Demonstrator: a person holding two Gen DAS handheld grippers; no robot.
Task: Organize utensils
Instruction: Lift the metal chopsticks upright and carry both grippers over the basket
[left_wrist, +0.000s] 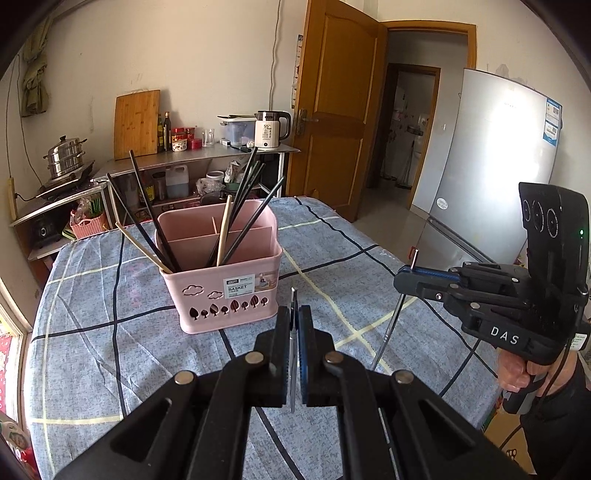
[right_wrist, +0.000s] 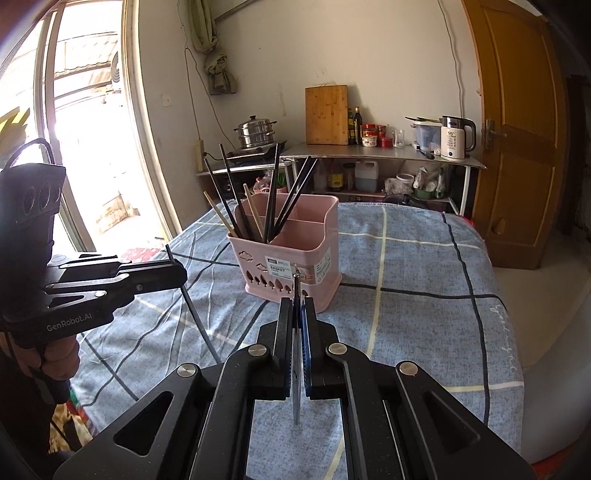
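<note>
A pink utensil basket (left_wrist: 221, 273) stands on the blue checked tablecloth; it also shows in the right wrist view (right_wrist: 291, 254). Several black and pale wooden chopsticks (left_wrist: 236, 214) lean in its left compartments. My left gripper (left_wrist: 294, 317) is shut on a dark metal chopstick (left_wrist: 293, 369), held upright just in front of the basket. My right gripper (right_wrist: 296, 314) is shut on a silver metal chopstick (right_wrist: 296, 369), also upright before the basket. Each gripper shows in the other's view, the right (left_wrist: 410, 275) with its chopstick hanging down, the left (right_wrist: 173, 267) likewise.
The round table (right_wrist: 424, 266) is covered by the cloth. Behind it a steel shelf (left_wrist: 207, 155) carries a kettle (left_wrist: 271, 129), a cutting board, bottles and a steamer pot. A wooden door (left_wrist: 332, 110) and a fridge (left_wrist: 491, 166) stand at the right.
</note>
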